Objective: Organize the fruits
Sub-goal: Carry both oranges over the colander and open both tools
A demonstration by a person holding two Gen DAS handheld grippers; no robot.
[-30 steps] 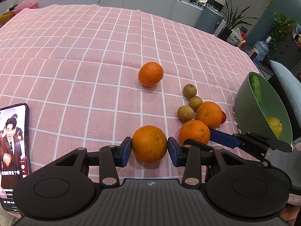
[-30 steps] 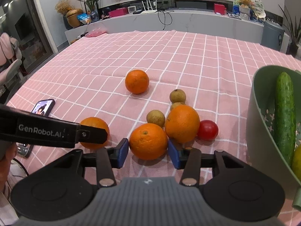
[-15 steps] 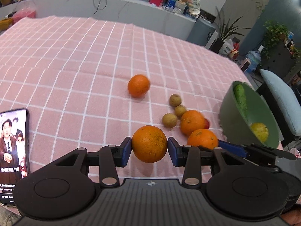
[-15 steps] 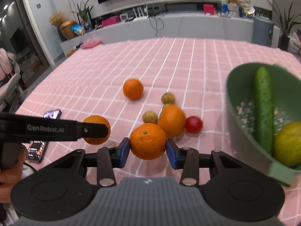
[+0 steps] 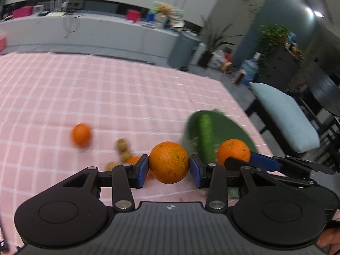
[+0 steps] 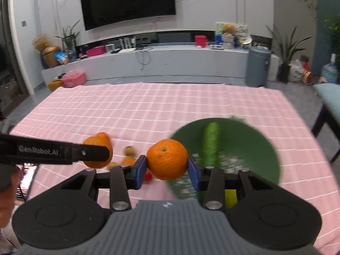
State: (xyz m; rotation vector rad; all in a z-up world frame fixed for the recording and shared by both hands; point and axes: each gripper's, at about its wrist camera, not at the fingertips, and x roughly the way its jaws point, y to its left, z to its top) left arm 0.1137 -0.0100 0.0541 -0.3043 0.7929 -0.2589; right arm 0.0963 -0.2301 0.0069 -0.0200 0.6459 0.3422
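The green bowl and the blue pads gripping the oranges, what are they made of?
Green bowl: probably matte plastic or melamine; flat even colour, no glare, pale speckled print inside. Blue pads: likely rubbery plastic; dull blue faces pressed against the orange. Motion blur leaves both uncertain.

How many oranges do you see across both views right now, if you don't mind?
4: one in the left gripper, one in the right gripper, one far out on the cloth, one half hidden behind the left gripper's fingers.

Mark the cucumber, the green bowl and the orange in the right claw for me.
cucumber [image 6: 210,143]: right wrist view, middle of its body.
green bowl [image 6: 255,148]: right wrist view, bare inner wall.
orange in the right claw [image 6: 167,162]: right wrist view, centre of its peel.
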